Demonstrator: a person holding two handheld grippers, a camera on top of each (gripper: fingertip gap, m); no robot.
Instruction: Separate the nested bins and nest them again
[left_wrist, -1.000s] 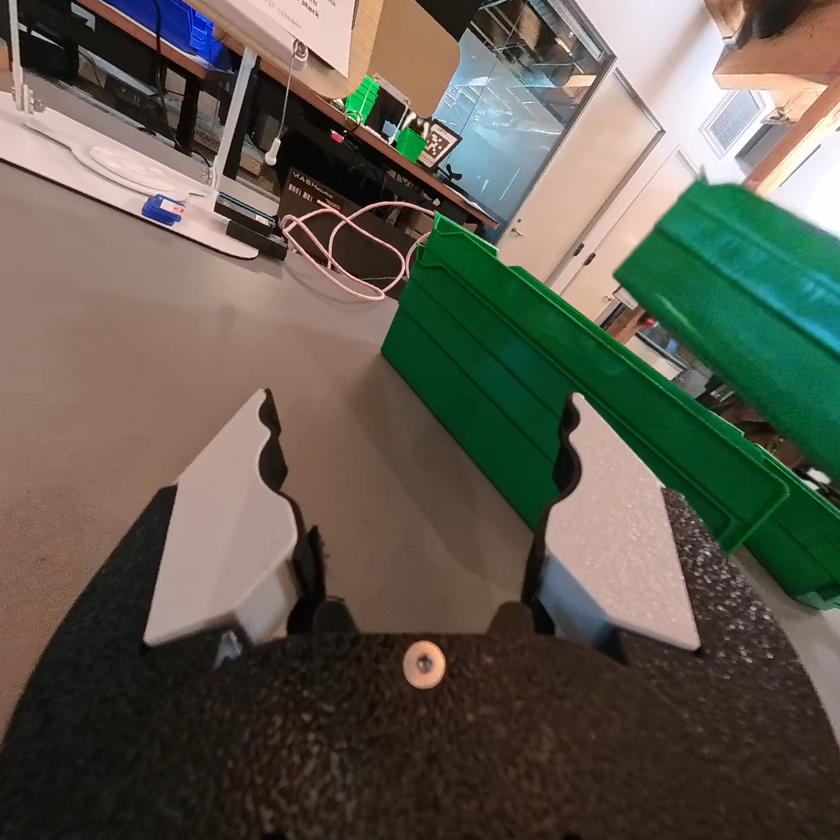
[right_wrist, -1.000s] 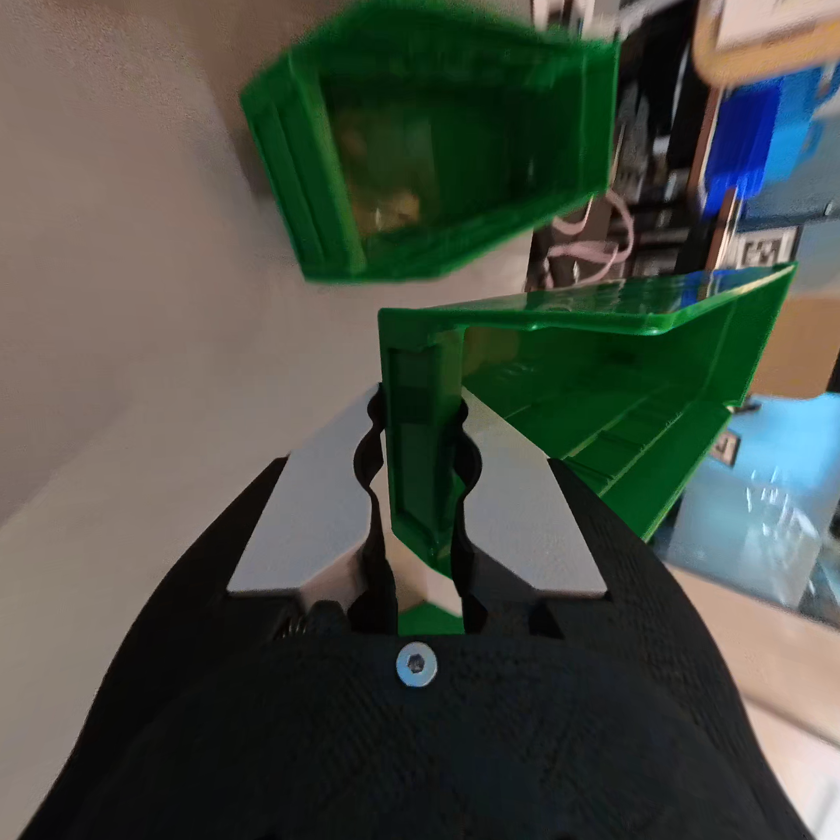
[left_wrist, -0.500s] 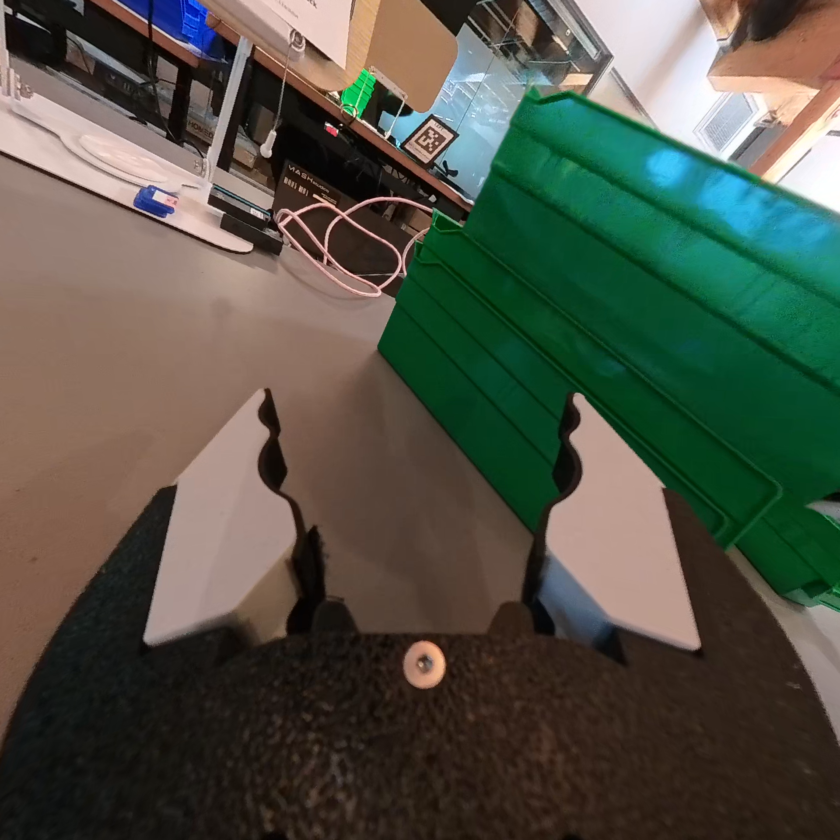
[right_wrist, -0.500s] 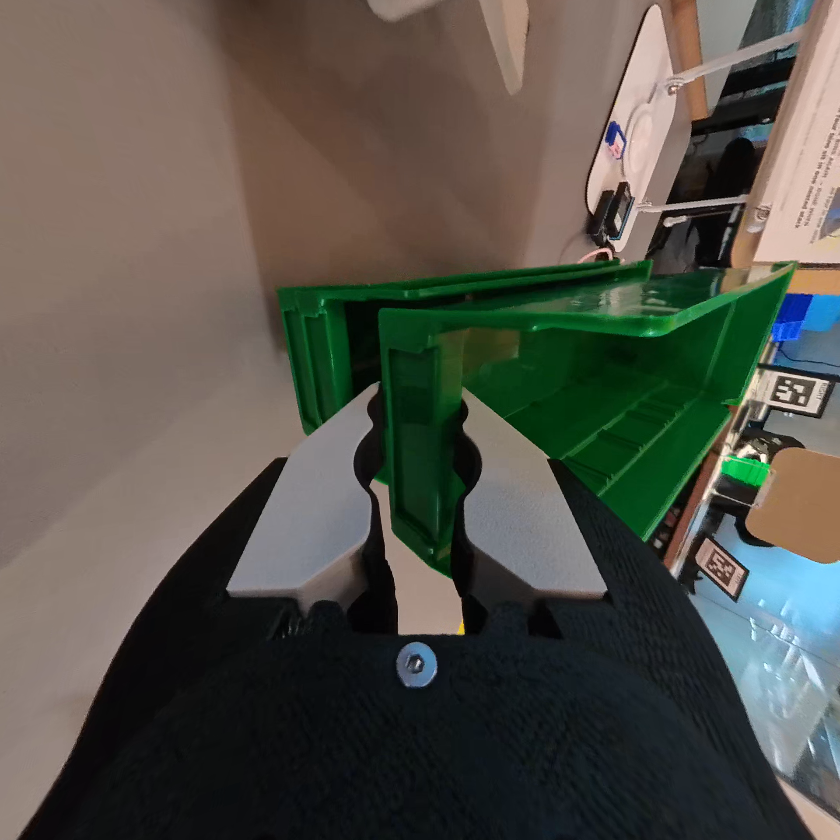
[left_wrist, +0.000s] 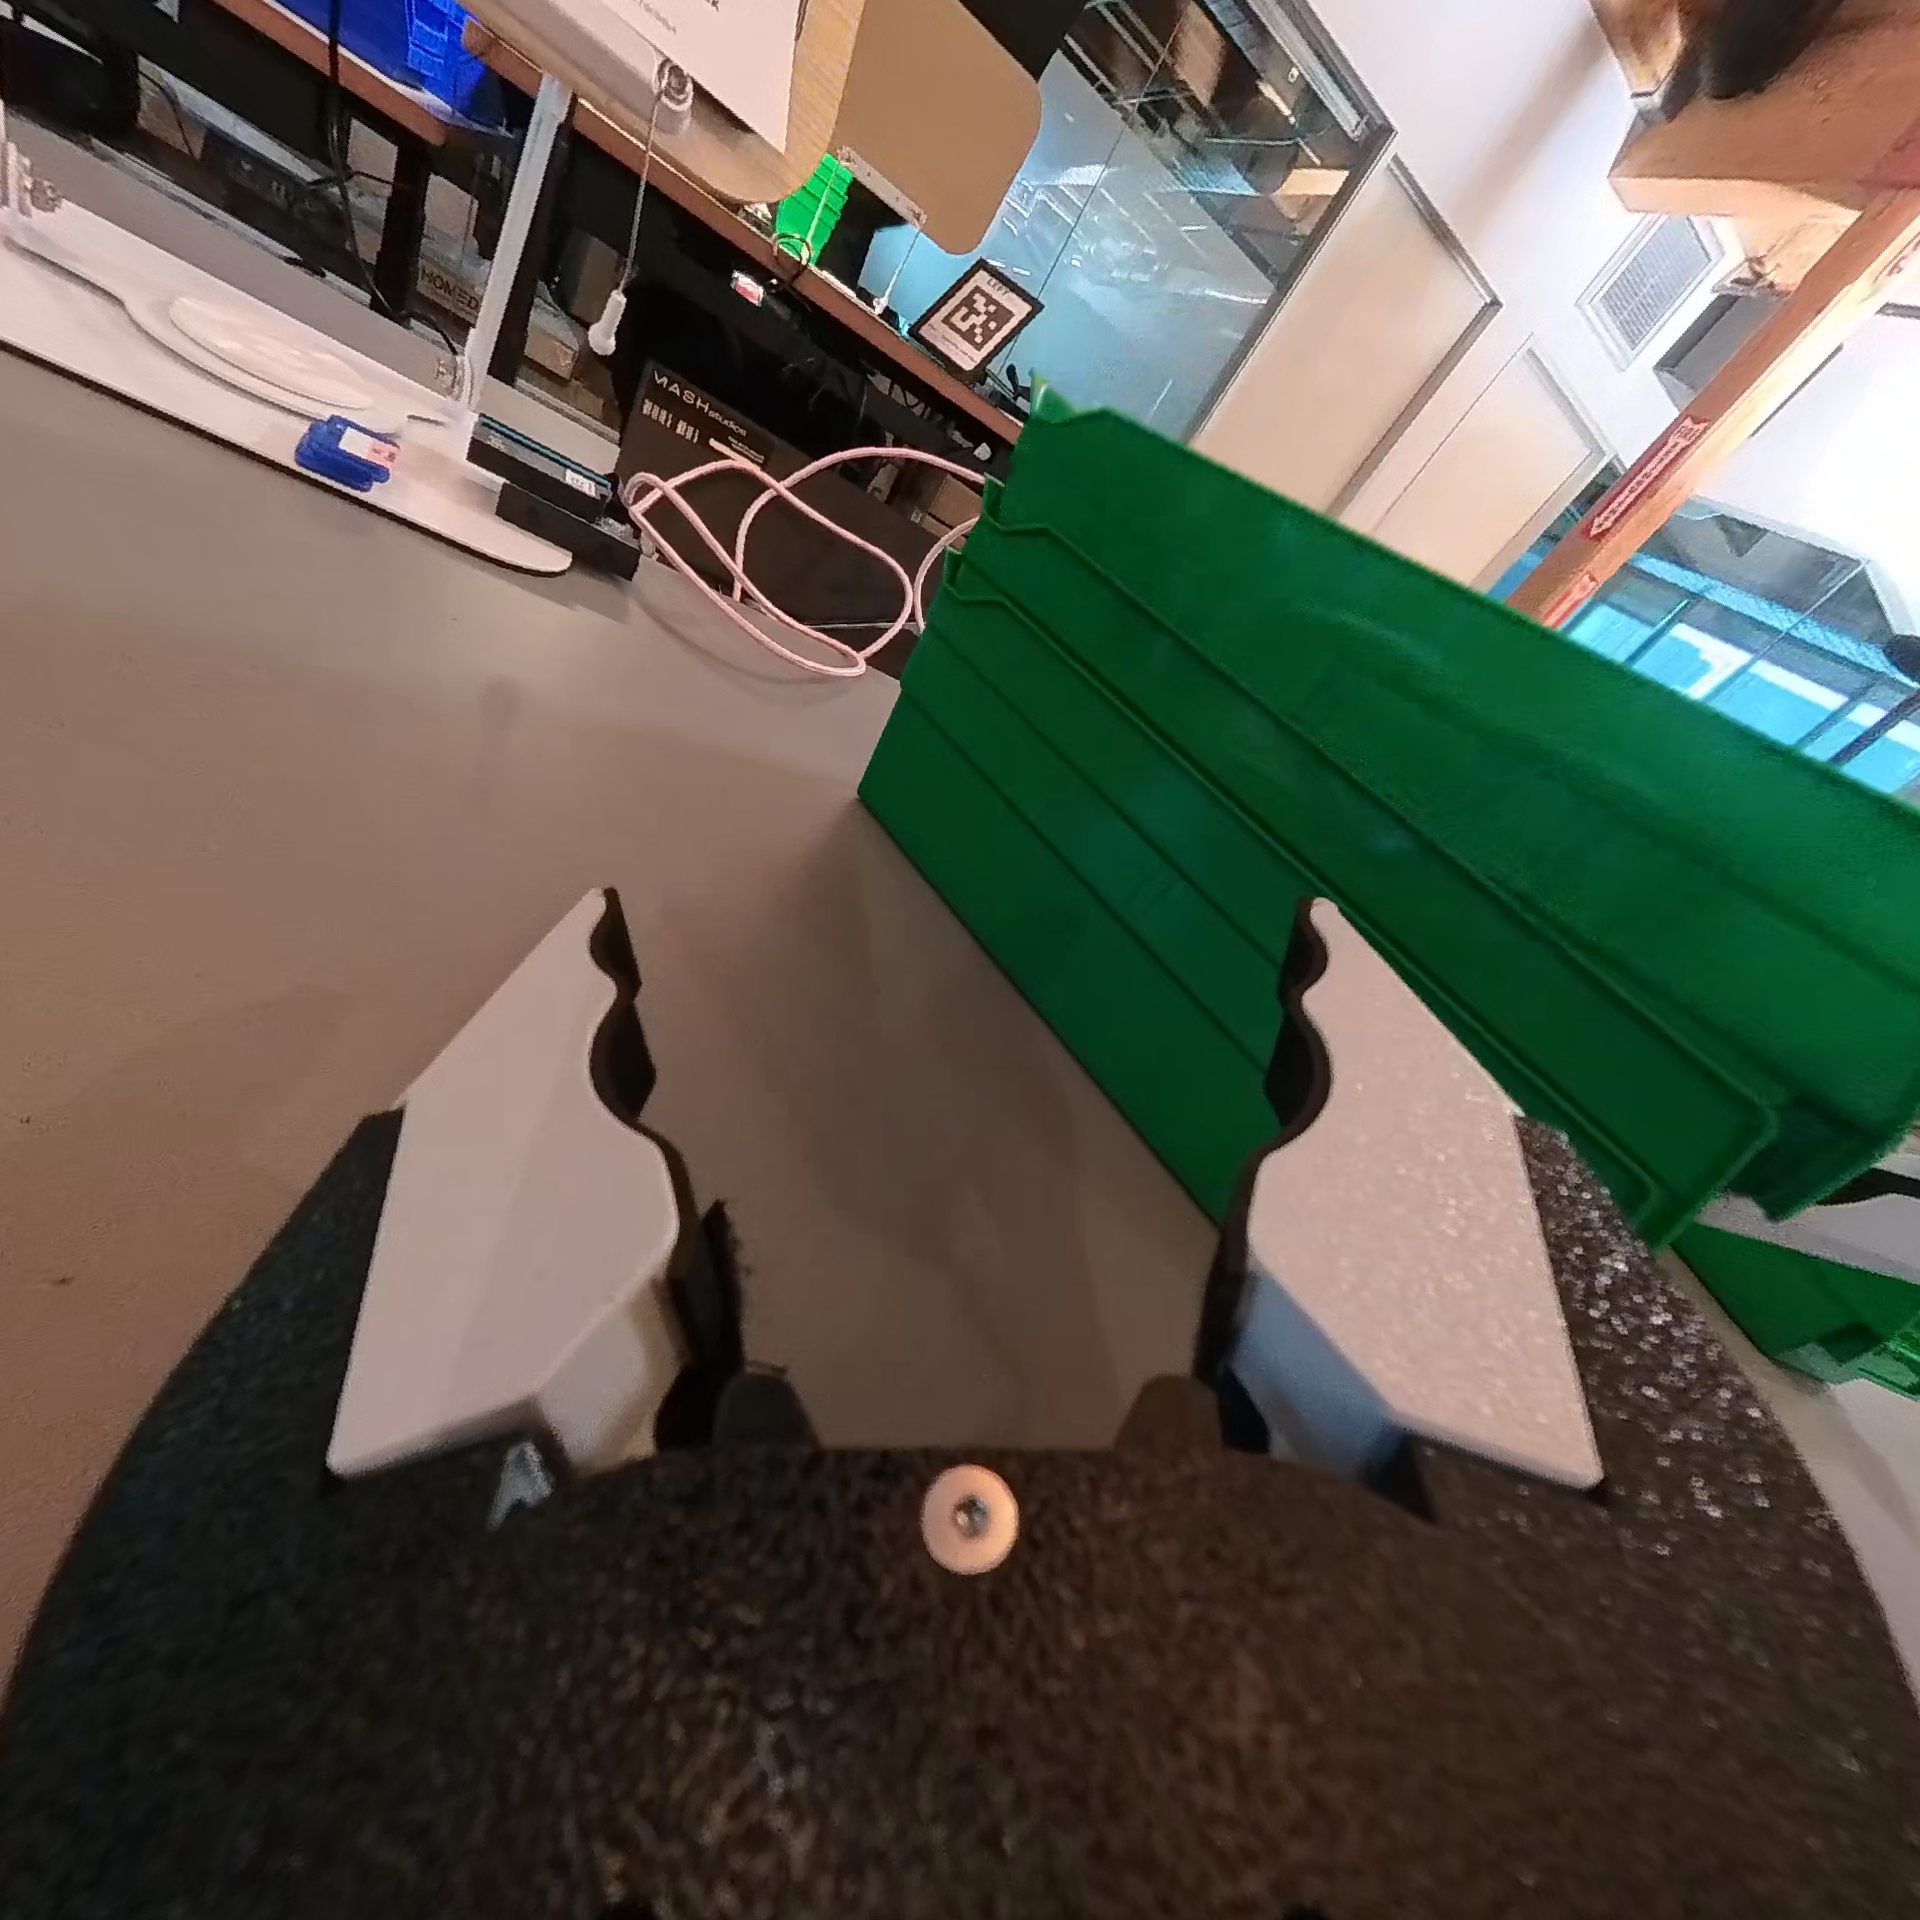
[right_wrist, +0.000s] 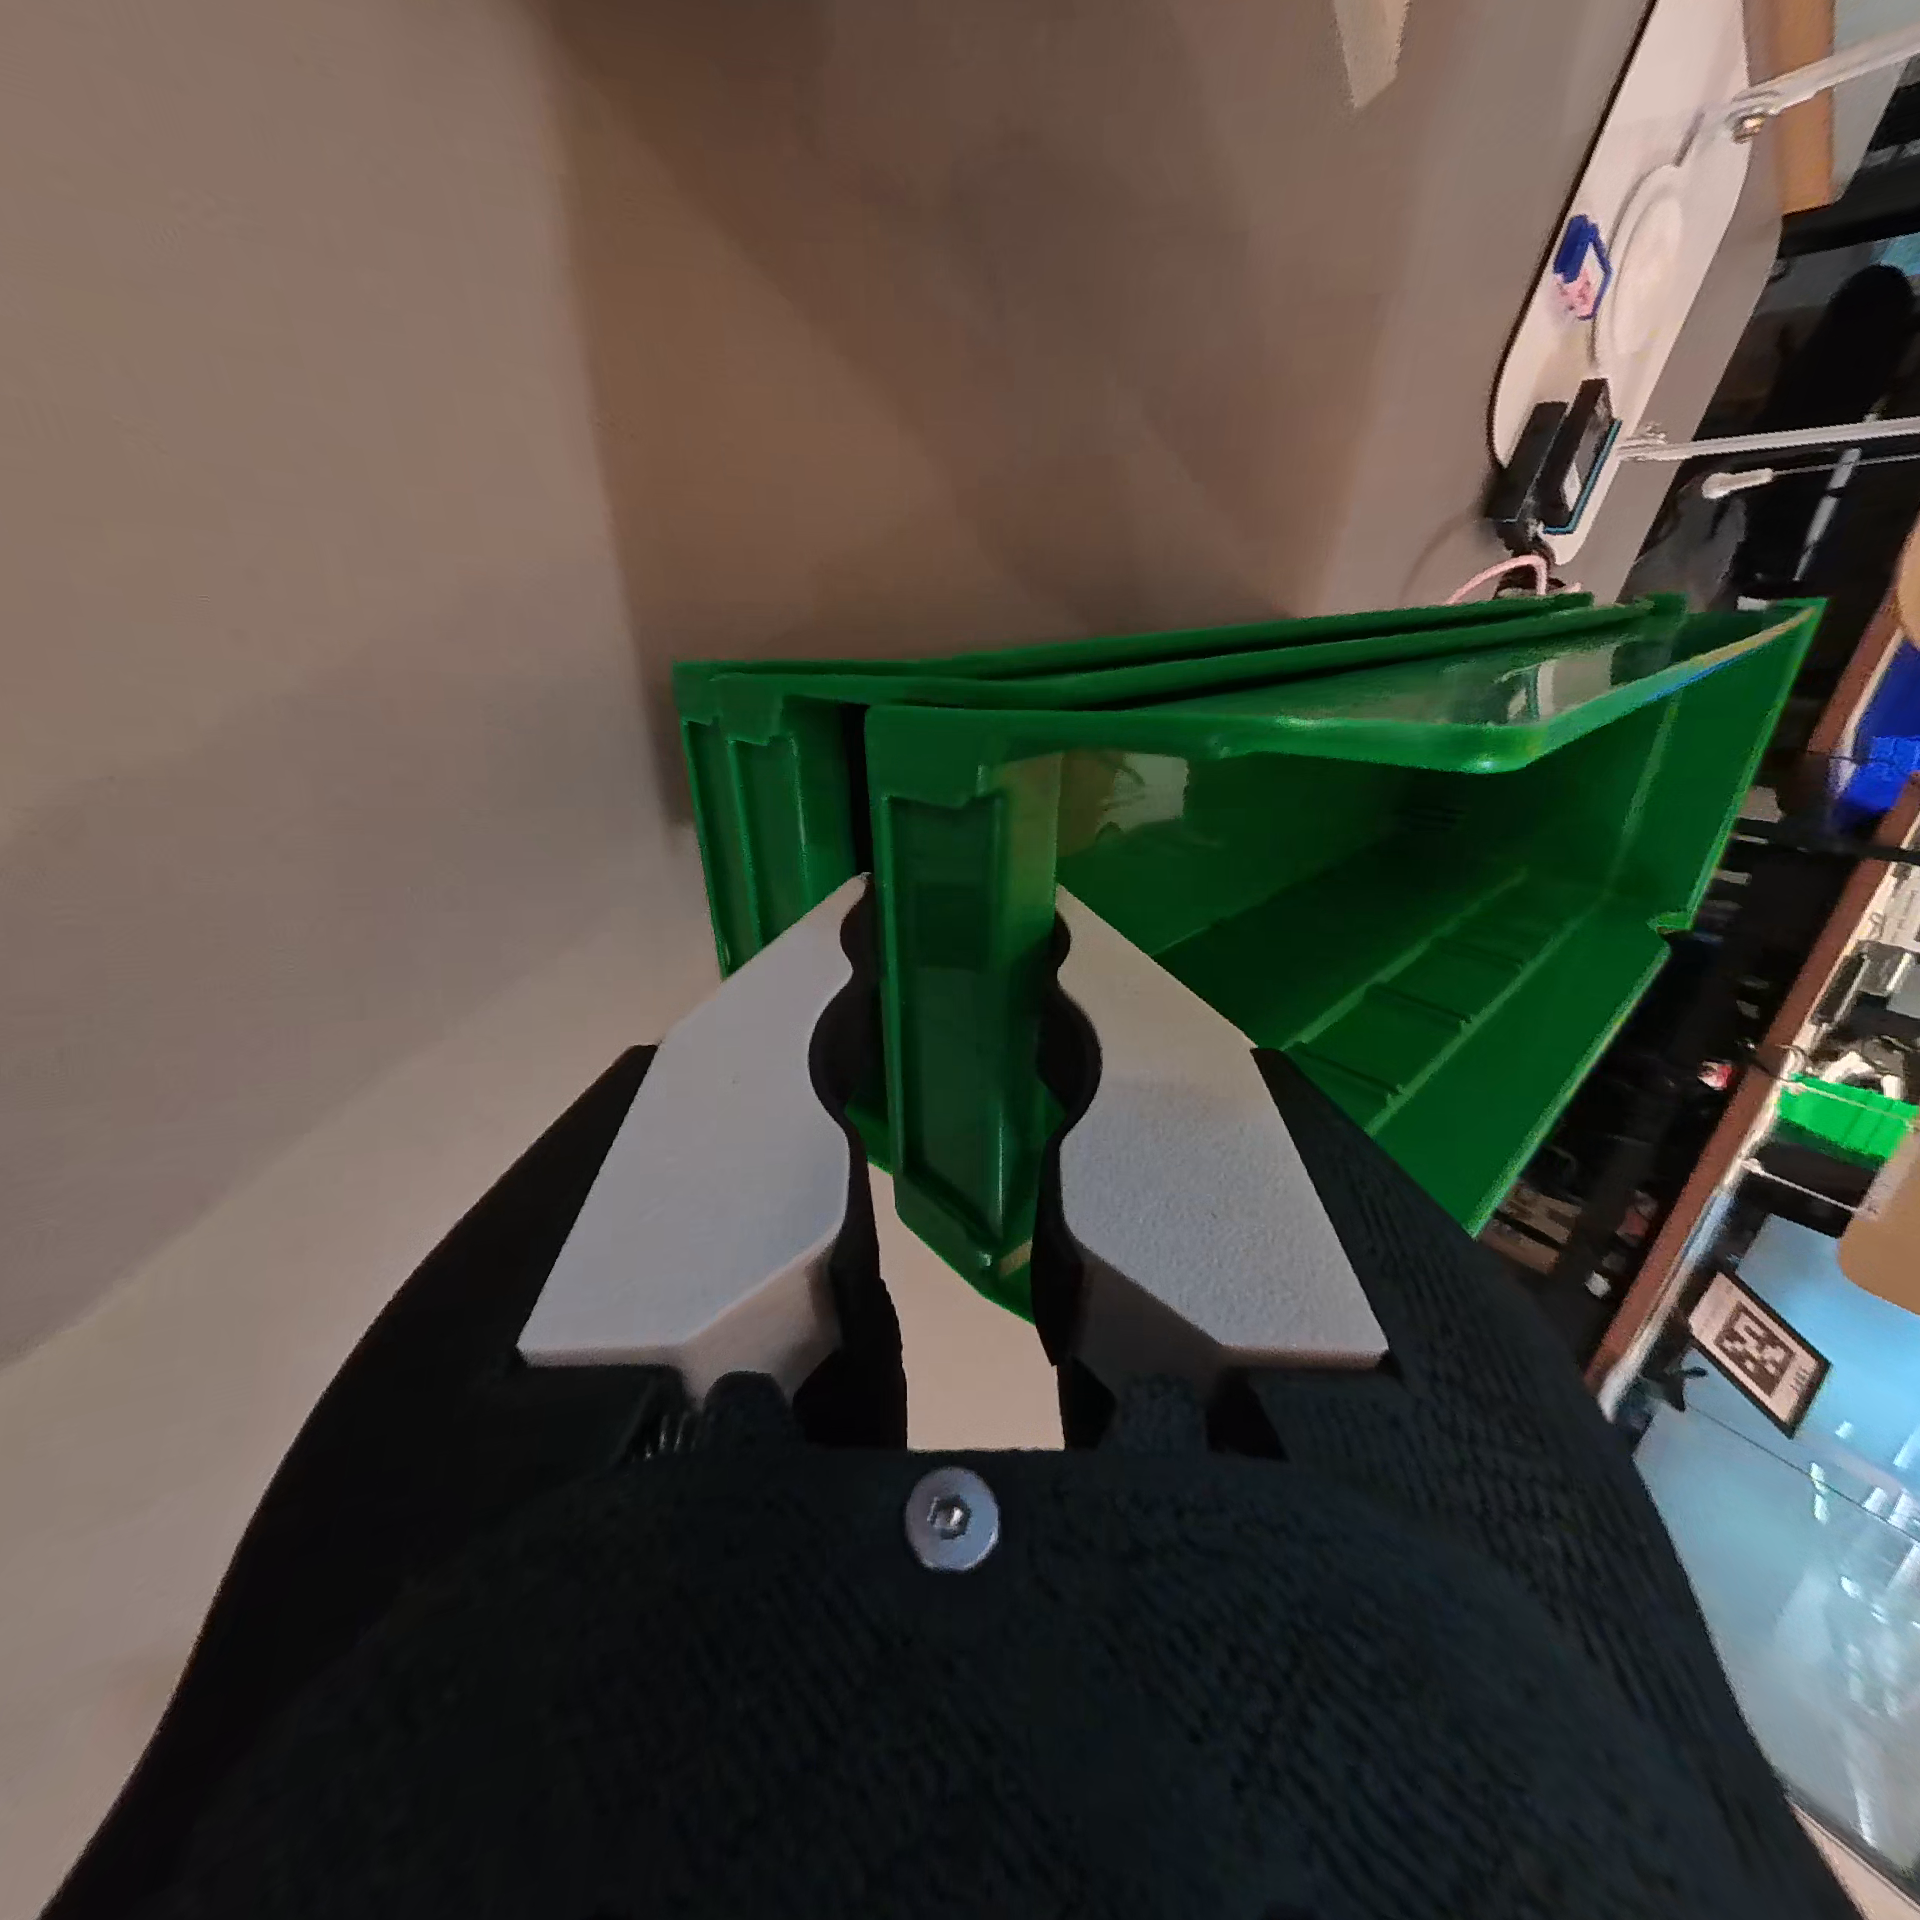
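Left wrist view: the left gripper (left_wrist: 956, 1023) is spread wide, with nothing between its two white fingers (left_wrist: 520, 1195), only bare grey surface (left_wrist: 312, 779). It hangs low over the surface, just beside the long side of the green bins. A lower bin (left_wrist: 1091, 935) sits flat on the surface; its wall passes behind the right finger, and whether the two touch cannot be told. The top bin (left_wrist: 1455, 748) sits partly inside the stack, tilted, its rim above the rims below. At the far edge of the surface lie a white base (left_wrist: 208, 374) with a small blue object (left_wrist: 348, 454) on it, and a pink cable (left_wrist: 790, 561) looped beyond them.

Right wrist view: the right gripper (right_wrist: 961, 925) is clamped on the end wall of the top bin (right_wrist: 1403, 914), one finger (right_wrist: 707, 1174) on the wall's outer face and the other inside the bin. The jaws stand only a narrow gap apart, filled by the green wall. The bin's open interior runs away from the camera. Just beside it the end walls of two further bins (right_wrist: 758, 831) show, nested one within the other with the held bin innermost.
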